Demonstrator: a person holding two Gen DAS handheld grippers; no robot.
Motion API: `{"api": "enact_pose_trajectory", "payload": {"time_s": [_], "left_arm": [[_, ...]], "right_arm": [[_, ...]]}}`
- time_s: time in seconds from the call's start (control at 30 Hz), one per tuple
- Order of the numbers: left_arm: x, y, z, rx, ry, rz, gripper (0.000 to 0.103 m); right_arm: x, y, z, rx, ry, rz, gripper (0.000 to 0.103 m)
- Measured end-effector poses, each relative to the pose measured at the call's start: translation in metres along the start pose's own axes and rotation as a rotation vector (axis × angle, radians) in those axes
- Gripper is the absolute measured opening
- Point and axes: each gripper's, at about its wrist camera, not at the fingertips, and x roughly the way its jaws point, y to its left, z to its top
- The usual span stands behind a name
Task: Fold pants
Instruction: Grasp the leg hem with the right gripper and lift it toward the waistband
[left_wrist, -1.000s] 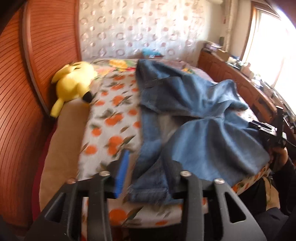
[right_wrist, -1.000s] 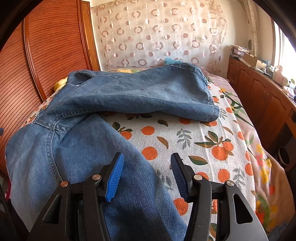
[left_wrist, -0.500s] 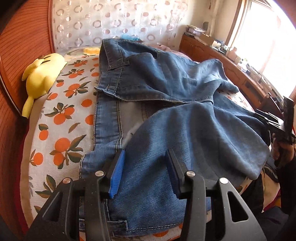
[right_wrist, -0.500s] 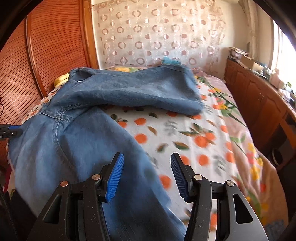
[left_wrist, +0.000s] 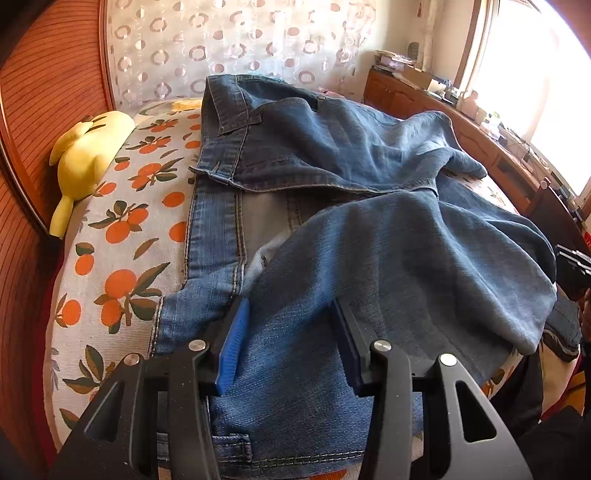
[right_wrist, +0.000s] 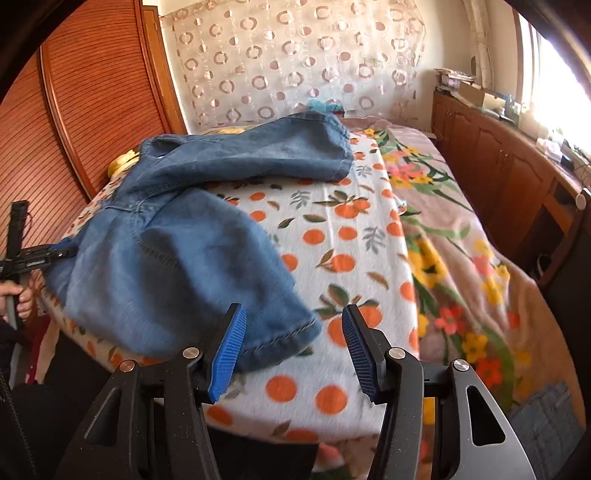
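Blue jeans (left_wrist: 369, 258) lie crumpled across the orange-print bedsheet (left_wrist: 122, 236), waistband toward the left, one leg folded over the other. My left gripper (left_wrist: 290, 332) hangs open just over the denim at the near edge, its blue pads apart with cloth lying beneath them. In the right wrist view the jeans (right_wrist: 177, 266) spread to the left, and one leg's hem sits just ahead of my open right gripper (right_wrist: 293, 343), close to its left pad. The pads grip nothing. Each gripper shows at the edge of the other's view: right gripper (left_wrist: 572, 266), left gripper (right_wrist: 37, 254).
A yellow plush toy (left_wrist: 88, 155) rests at the bed's left side against the wooden sliding door (left_wrist: 33, 110). A wooden cabinet (right_wrist: 498, 166) with clutter runs under the window on the right. A floral blanket (right_wrist: 461, 258) covers the bed's right part.
The left gripper has shifted right and down, from over the sheet's edge to over the denim. The right gripper has slid right along the bed, leaving the jeans leg on its left.
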Motion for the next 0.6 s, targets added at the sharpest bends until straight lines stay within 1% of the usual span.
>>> {"api": "enact_pose_trajectory", "payload": {"time_s": [0.13, 0.3, 0.4, 0.47, 0.5, 0.53, 0.57, 0.6], "left_arm": [[0.0, 0.0, -0.001, -0.001, -0.008, -0.003, 0.047], [-0.001, 0.0, -0.003, -0.001, -0.023, -0.007, 0.047], [-0.001, 0.001, -0.003, -0.002, -0.025, -0.009, 0.047], [-0.001, 0.0, -0.003, -0.003, -0.027, -0.009, 0.047], [-0.001, 0.0, -0.004, -0.004, -0.03, -0.009, 0.047], [-0.001, 0.0, -0.004, -0.003, -0.034, -0.009, 0.047], [-0.001, 0.0, -0.005, -0.002, -0.035, -0.01, 0.047], [-0.002, 0.0, -0.005, -0.001, -0.036, -0.011, 0.047]], "right_arm": [[0.004, 0.003, -0.004, -0.002, 0.039, 0.034, 0.056], [0.017, 0.002, -0.007, 0.034, 0.078, 0.074, 0.056], [0.02, 0.007, -0.006, 0.034, 0.083, 0.096, 0.056], [0.019, 0.008, -0.004, 0.031, 0.065, 0.09, 0.056], [0.017, 0.007, -0.002, 0.031, 0.046, 0.087, 0.044], [0.014, 0.006, 0.001, 0.031, 0.028, 0.078, 0.023], [0.01, 0.003, 0.004, 0.033, -0.002, 0.048, 0.012], [0.005, 0.001, 0.006, 0.037, -0.035, 0.025, 0.007]]}}
